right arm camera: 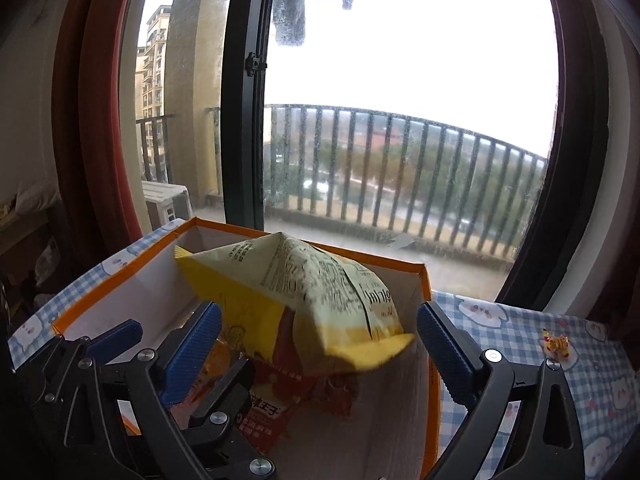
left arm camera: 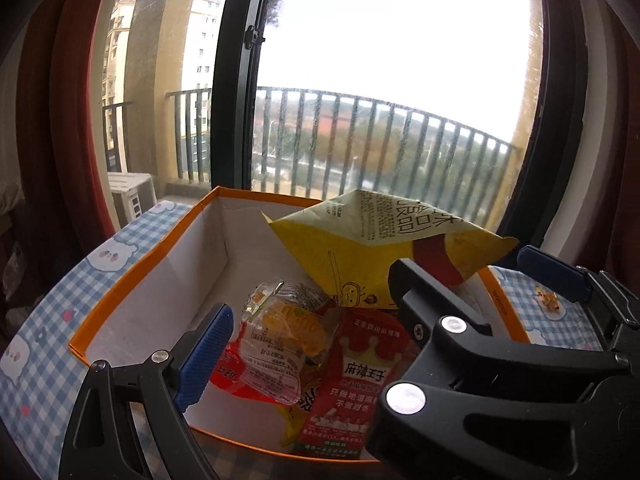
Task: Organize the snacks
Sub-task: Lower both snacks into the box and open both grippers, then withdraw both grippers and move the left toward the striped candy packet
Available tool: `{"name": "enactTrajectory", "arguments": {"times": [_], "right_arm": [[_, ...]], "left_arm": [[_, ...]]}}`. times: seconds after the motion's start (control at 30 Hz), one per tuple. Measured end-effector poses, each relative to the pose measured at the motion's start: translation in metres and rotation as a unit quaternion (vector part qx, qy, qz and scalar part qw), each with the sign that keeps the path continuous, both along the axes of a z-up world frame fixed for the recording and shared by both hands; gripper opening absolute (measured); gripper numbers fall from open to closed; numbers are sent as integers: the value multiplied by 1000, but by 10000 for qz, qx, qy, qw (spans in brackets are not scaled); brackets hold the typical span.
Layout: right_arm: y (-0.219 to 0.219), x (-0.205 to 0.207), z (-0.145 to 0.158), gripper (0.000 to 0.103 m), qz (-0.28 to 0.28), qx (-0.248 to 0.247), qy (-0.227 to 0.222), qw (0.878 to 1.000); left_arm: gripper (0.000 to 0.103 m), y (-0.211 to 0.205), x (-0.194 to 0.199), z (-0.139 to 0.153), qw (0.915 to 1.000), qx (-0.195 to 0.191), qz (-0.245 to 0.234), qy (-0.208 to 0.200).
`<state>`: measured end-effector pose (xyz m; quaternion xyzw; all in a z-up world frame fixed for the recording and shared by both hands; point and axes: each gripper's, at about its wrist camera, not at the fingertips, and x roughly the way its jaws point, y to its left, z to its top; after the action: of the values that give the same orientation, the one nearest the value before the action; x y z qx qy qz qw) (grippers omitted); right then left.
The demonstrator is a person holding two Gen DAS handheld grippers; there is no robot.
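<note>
A box [left arm camera: 140, 272] with an orange rim and white inside holds several snack packs. Among them are a clear pack of orange pieces [left arm camera: 288, 332] and a red pack with a crown [left arm camera: 360, 380]. A large yellow chip bag [left arm camera: 380, 248] [right arm camera: 304, 300] lies tilted on top, its upper edge above the rim. My right gripper [right arm camera: 318, 356] is open, with the bag's lower end between its blue pads [right arm camera: 444, 356] and not pressed. My left gripper [left arm camera: 320, 344] is open over the small packs. A black finger [left arm camera: 420, 300] of the right gripper crosses in front of its right side.
The box [right arm camera: 432, 360] stands on a blue checked cloth with bear prints [right arm camera: 560, 360]. A small yellow and red sweet [right arm camera: 556, 344] lies on the cloth to the right. Behind are a window with a dark frame, a balcony railing and red curtains.
</note>
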<state>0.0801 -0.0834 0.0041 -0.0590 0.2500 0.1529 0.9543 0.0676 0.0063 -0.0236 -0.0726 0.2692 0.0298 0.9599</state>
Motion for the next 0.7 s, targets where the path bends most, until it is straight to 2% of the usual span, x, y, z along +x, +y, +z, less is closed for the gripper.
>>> {"name": "enactTrajectory", "arguments": {"times": [0.1,0.33,0.7], "right_arm": [[-7,-3,0,100,75,81,210,9997],[-22,-10,0,100,197,254,358,9988],[-72,-13,14,100,82,359,282,9989]], "left_arm": [[95,-6,-5,3,9998,159,88,-43],[95,-19,-12,7,9996,264,38,32],[96,-70,-9,22,9988,458,-193,-28]]}}
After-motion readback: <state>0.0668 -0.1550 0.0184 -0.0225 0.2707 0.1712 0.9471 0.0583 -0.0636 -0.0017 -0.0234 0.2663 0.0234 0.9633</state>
